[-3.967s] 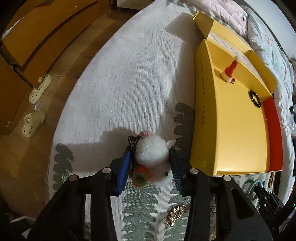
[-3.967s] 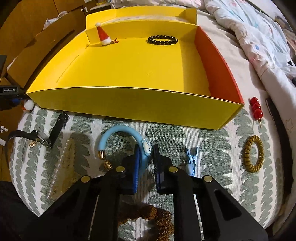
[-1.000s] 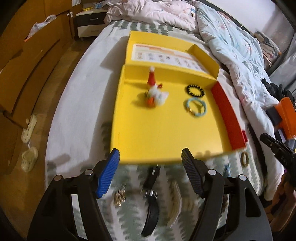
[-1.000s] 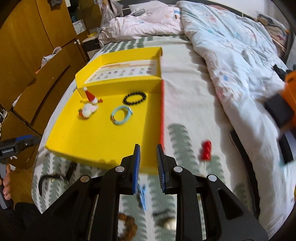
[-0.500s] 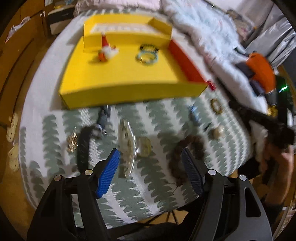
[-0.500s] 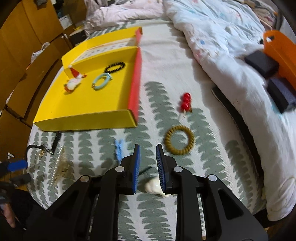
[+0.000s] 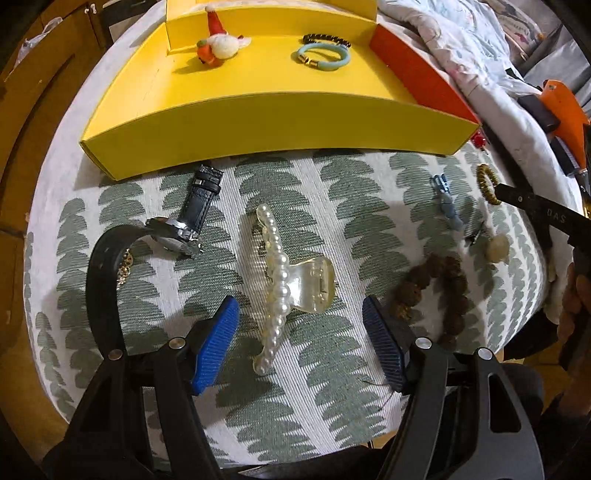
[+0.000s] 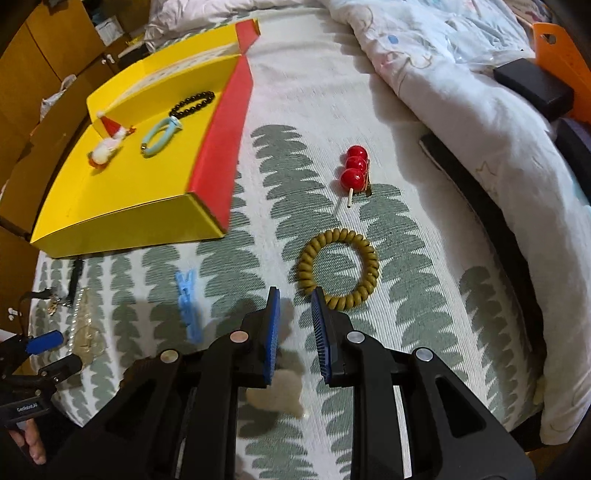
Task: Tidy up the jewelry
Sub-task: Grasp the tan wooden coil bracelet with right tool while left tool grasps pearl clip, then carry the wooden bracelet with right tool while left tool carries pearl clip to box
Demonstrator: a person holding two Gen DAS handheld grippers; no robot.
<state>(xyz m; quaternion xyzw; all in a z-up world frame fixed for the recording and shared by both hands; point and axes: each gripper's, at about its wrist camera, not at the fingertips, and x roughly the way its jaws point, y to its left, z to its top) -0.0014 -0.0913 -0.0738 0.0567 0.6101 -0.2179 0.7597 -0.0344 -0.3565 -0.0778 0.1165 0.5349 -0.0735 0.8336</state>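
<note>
A yellow box [image 7: 258, 118] holds a santa-hat clip [image 7: 214, 20], a white pom-pom clip [image 7: 221, 46], a light blue hair tie [image 7: 323, 55] and a black bead bracelet [image 7: 327, 38]. My left gripper [image 7: 301, 339] is open, its fingers on either side of a pearl claw clip [image 7: 284, 280] lying on the bedspread. My right gripper [image 8: 295, 332] is slightly open and empty, just above a cream clip [image 8: 277, 395] and beside an olive spiral hair tie [image 8: 338, 273]. Red bead pin [image 8: 352, 170] lies farther off.
On the leaf-patterned bedspread lie a black watch [image 7: 166, 229], a brown bead bracelet [image 7: 432, 284], a blue clip [image 7: 445, 203] and a gold brooch [image 7: 123, 266]. A rumpled duvet [image 8: 461, 92] lies to the right. The box's red wall [image 8: 221, 140] is to the right gripper's left.
Both grippers have dropped lower and closer to the bedspread. The left one now straddles the pearl claw clip; the right one has opened slightly near the olive hair tie.
</note>
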